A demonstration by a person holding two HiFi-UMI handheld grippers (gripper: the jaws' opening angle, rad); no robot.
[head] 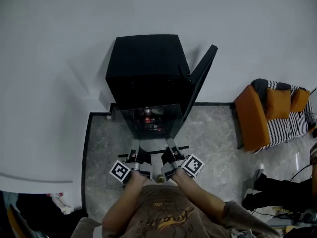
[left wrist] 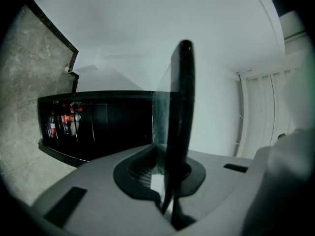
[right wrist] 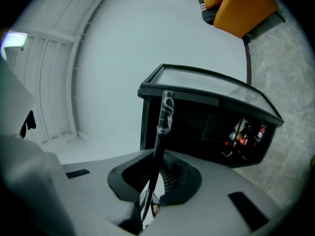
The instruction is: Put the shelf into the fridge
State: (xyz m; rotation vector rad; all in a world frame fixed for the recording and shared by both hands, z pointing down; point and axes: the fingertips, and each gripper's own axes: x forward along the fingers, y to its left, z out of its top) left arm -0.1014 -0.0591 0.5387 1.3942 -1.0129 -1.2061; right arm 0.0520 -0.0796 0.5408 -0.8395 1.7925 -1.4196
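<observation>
Pinching near edge of glass shelf (head: 151, 122) tight in jaws of left gripper (head: 133, 153) and right gripper (head: 171, 152) — holding it right at open front of fridge (head: 143, 63). Best going in straight, both sides even — no tilting.

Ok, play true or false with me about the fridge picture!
1. The black fridge has its door open. True.
2. The glass shelf sits all the way inside the fridge. False: it is held out in front of the opening.
3. Only one tool holds the shelf. False: the left tool and the right tool are both shut on its near edge.
4. There are bottles in the fridge. True.
5. The orange seat is on the person's left. False: it is on the right.
</observation>
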